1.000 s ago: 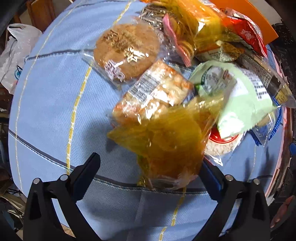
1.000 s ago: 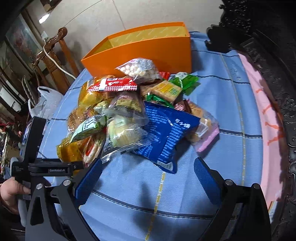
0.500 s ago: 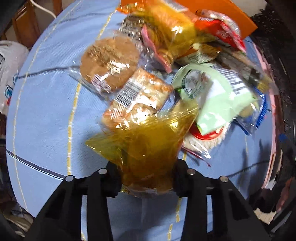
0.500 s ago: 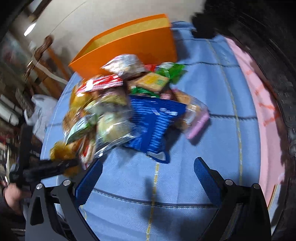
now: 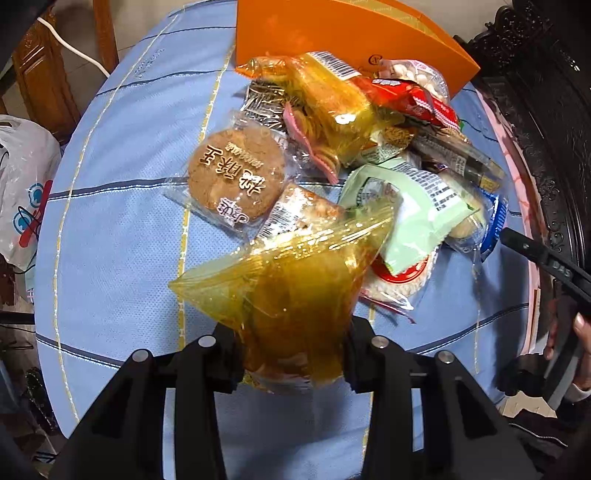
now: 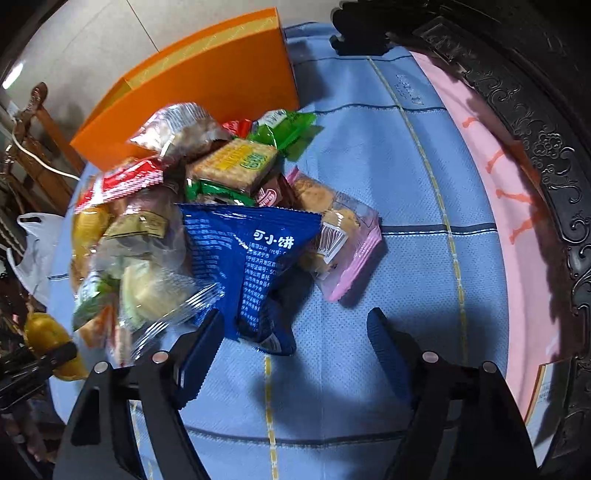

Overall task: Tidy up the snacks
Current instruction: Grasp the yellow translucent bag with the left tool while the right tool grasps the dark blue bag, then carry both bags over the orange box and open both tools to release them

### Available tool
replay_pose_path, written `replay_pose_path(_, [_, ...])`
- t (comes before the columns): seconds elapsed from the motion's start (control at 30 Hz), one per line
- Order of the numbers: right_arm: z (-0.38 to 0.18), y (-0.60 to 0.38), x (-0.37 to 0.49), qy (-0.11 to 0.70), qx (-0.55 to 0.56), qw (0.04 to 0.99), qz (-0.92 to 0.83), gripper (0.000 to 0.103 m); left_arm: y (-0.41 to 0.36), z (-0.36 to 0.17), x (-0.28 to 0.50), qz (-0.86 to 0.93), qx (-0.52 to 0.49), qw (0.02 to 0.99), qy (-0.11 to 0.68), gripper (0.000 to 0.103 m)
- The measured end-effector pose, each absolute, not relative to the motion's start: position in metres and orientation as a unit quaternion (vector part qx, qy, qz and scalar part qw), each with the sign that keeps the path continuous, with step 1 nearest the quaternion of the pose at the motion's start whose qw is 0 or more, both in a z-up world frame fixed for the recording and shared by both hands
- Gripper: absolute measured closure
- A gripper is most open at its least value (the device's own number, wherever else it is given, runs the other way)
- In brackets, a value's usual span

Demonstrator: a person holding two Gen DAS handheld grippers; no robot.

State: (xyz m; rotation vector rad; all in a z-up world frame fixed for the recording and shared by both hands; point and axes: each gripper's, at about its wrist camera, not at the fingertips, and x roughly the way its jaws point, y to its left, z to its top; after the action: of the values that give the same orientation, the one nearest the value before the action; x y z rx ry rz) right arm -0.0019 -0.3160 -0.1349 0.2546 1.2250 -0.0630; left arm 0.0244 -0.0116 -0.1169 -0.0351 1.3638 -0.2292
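My left gripper (image 5: 293, 350) is shut on a yellow see-through snack bag (image 5: 295, 280) and holds it above the blue tablecloth (image 5: 122, 258). Behind it lies the snack pile, with a round wrapped cookie (image 5: 236, 173) and a pale green packet (image 5: 410, 218). An orange box (image 5: 332, 33) stands at the pile's far side. In the right wrist view, my right gripper (image 6: 295, 325) hangs low over the near edge of the pile, its jaws closing. The bottom corner of a blue packet (image 6: 251, 258) lies between the fingers, and the pads do not touch it. The orange box (image 6: 221, 85) stands behind the pile.
A pink-edged pastry packet (image 6: 343, 243) lies right of the blue packet. A dark carved chair frame (image 6: 535, 147) curves along the table's right side over a pink cloth (image 6: 498, 206). A white plastic bag (image 5: 26, 199) hangs off the left, near wooden furniture (image 5: 40, 74).
The left gripper closed on the yellow bag and lifted it off the cloth. The right gripper sank closer to the blue packet, and its jaws have narrowed.
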Motion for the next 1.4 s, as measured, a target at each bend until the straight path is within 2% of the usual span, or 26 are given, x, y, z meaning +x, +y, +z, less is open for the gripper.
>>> replay_pose_path(0.4, [-0.16,-0.297,0.032,0.597,0.182,0.781,-0.032,0.023,-0.016,-0.134,0.034,-0.117,-0.007,0.757,0.643,0.063])
replay_pose_path(0.6, [-0.173,-0.271,0.044,0.602,0.153,0.784,-0.004,0.023,-0.013,-0.139,0.041,-0.115,-0.011,0.753,0.648,0.063])
replay_pose_path(0.63, [-0.174,-0.27,0.046,0.598,0.143,0.789,-0.005,0.026,-0.013,-0.139,0.041,-0.115,-0.009,0.753,0.647,0.063])
replay_pose_path(0.7, [-0.173,-0.265,0.051,0.598,0.107,0.795,0.002,0.04,-0.014,-0.139,0.042,-0.116,-0.009,0.753,0.648,0.063])
replay_pose_path(0.8, [-0.17,-0.265,0.05,0.602,0.096,0.793,0.013,0.05,-0.014,-0.139,0.044,-0.114,-0.011,0.753,0.648,0.063])
replay_pose_path(1.1, [-0.134,-0.282,0.017,0.578,0.114,0.807,0.038,0.052,-0.015,-0.135,0.042,-0.115,-0.013,0.757,0.643,0.063])
replay_pose_path(1.4, [-0.072,-0.302,-0.002,0.519,0.144,0.841,0.052,0.052,-0.009,-0.098,0.047,-0.151,-0.026,0.795,0.587,0.063])
